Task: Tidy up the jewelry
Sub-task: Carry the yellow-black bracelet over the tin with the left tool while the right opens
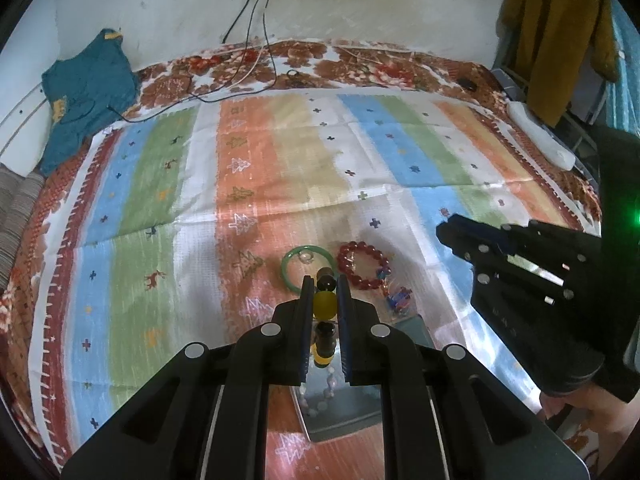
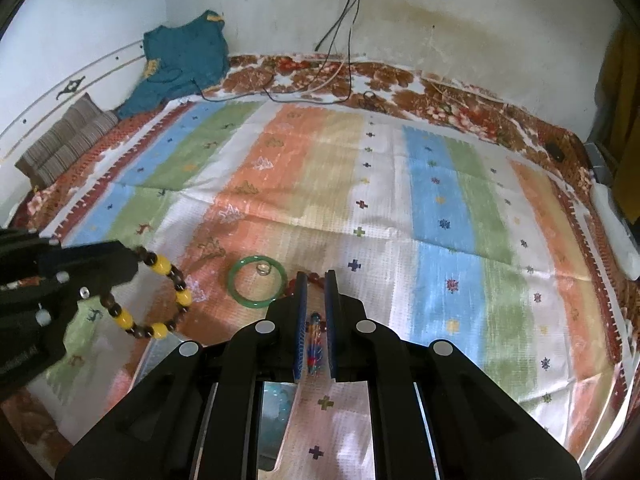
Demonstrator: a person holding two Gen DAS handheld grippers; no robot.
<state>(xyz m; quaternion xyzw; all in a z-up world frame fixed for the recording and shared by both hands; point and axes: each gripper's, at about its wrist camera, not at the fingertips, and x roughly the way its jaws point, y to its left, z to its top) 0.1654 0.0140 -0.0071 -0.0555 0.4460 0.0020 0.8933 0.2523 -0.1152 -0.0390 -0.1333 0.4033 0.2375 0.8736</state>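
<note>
- two grippers, both closed: left gripper pinches the yellow-brown bead bracelet; right gripper is closed on nothing visible.
- the tray lies directly below the hanging bracelet, nearer the left hand.

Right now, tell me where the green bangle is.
The green bangle lies flat on the striped cloth, left of the red bracelet, with a small clear ring inside it.

Soft even daylight, faint shadows; strong fisheye bending, dark vignetted corners; slightly grainy, washed-out colours
</note>
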